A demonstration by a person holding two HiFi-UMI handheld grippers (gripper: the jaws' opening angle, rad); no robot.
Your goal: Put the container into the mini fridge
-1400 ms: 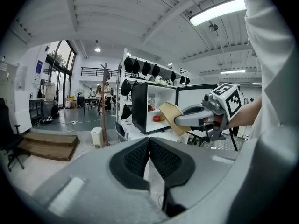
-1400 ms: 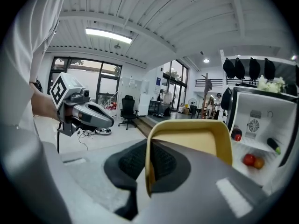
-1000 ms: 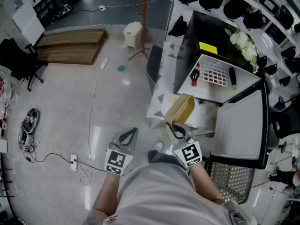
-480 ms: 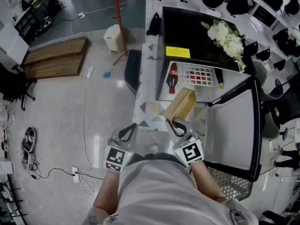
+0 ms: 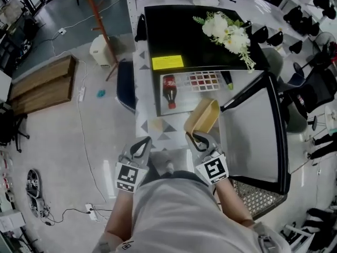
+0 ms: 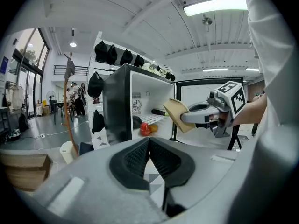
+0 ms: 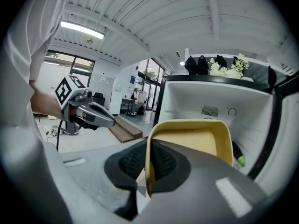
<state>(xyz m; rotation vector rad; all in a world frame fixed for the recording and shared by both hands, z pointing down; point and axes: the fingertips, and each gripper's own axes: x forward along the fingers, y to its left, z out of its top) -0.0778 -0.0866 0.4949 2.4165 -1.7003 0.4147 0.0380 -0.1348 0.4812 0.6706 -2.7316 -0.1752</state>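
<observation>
My right gripper (image 5: 194, 140) is shut on the rim of a tan-yellow container (image 5: 201, 121), which it holds tilted just in front of the open mini fridge (image 5: 158, 96). In the right gripper view, the container (image 7: 191, 141) stands upright between the pads (image 7: 161, 164), with the white fridge interior (image 7: 212, 99) behind it. The left gripper (image 5: 141, 146) hangs shut and empty to the left of the fridge, apart from the container. From the left gripper view the shut jaws (image 6: 149, 146) point at the fridge (image 6: 117, 106), and the container (image 6: 177, 115) shows at right.
The fridge door (image 5: 253, 130) stands swung open to the right. On the shelf inside lie a cola bottle (image 5: 170, 90), a coloured checker card (image 5: 202, 81) and a dark long item (image 5: 227, 78). White flowers (image 5: 226, 28) sit on the fridge's black top. A wire basket (image 5: 255, 199) stands lower right.
The fridge has come nearer and more central in the head view as the person stepped towards it. The right gripper still holds the container, now close to the opening.
</observation>
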